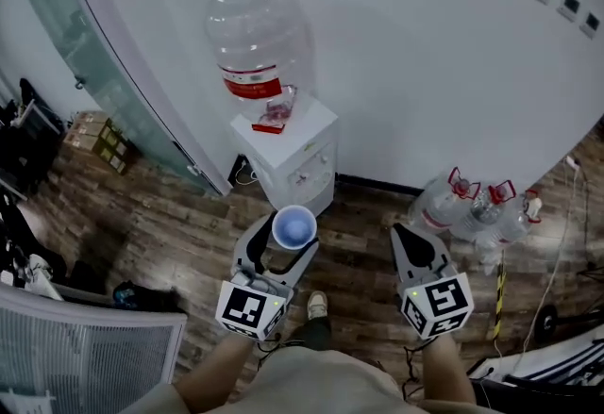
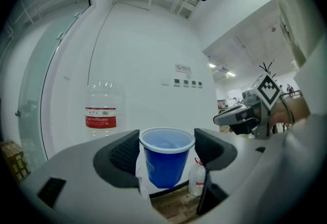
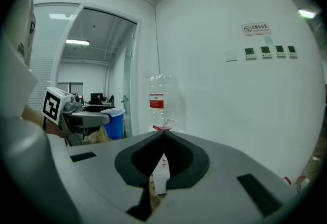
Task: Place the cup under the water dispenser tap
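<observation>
In the head view, the left gripper point(image 1: 286, 239) holds a blue plastic cup with a white rim point(image 1: 294, 226) between wide-set jaws, mouth up and its long axis upright. Straight ahead stands the white box-shaped water dispenser point(image 1: 294, 156), its front face turned toward the person, with a clear inverted water bottle bearing a red label point(image 1: 257, 44) on top. The taps on that face are too small to make out. Only bare wooden floor point(image 1: 170, 223) lies between the cup and the dispenser. The right gripper point(image 1: 403, 235) hangs beside the left, empty, and a cluster of clear spare bottles point(image 1: 472, 207) stands on the floor off to the right, well apart from the approach line. In the left gripper view, both pads press the cup's sides just under its rim and the cup looks empty. The dispenser lies ahead, mostly hidden behind it. In the right gripper view, the jaws meet at their tips with nothing between them. The cup-bearing hand is my pick for the placement, moving forward and low.
</observation>
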Demonstrator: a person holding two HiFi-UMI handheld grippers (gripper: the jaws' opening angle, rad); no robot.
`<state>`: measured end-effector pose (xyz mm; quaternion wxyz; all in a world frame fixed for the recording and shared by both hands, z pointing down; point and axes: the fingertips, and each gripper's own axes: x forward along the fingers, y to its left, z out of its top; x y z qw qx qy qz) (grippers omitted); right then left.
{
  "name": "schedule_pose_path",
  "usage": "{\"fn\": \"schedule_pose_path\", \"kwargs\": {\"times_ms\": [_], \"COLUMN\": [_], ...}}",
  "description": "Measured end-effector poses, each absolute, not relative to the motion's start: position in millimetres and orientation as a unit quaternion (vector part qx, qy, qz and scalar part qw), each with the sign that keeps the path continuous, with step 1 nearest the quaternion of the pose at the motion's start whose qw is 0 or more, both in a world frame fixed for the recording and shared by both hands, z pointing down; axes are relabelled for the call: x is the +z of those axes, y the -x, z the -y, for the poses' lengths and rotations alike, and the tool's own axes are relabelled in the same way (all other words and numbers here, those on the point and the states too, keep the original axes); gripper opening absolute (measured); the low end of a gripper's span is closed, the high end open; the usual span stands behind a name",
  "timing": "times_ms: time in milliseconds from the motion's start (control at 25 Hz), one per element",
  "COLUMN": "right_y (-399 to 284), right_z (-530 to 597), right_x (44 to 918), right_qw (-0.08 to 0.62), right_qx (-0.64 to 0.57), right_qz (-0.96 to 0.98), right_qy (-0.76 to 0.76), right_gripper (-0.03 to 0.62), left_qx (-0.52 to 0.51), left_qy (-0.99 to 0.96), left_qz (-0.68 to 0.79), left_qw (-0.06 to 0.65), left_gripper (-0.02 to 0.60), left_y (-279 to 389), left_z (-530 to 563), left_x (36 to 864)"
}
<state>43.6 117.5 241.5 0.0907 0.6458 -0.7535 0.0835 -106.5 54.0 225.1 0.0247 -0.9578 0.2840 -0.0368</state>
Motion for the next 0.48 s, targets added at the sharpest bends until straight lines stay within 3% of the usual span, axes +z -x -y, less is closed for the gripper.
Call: {"fn": "schedule_pose_path", "kwargs": {"times_ms": [480], "right_y": [-74], "right_z": [10], "right_x": [255], "right_qw": [0.061], "right_qx": [0.073], "right_qz": [0.745], "right_qy": [-0.66], "right_gripper": [0.006], "left_qx": [-0.041], "left_qy": [0.969], "left_qz": [-0.243], "left_qw": [-0.005], "left_gripper": [0.339], "left_y": [52], "left_z": [58], "left_x": [274]}}
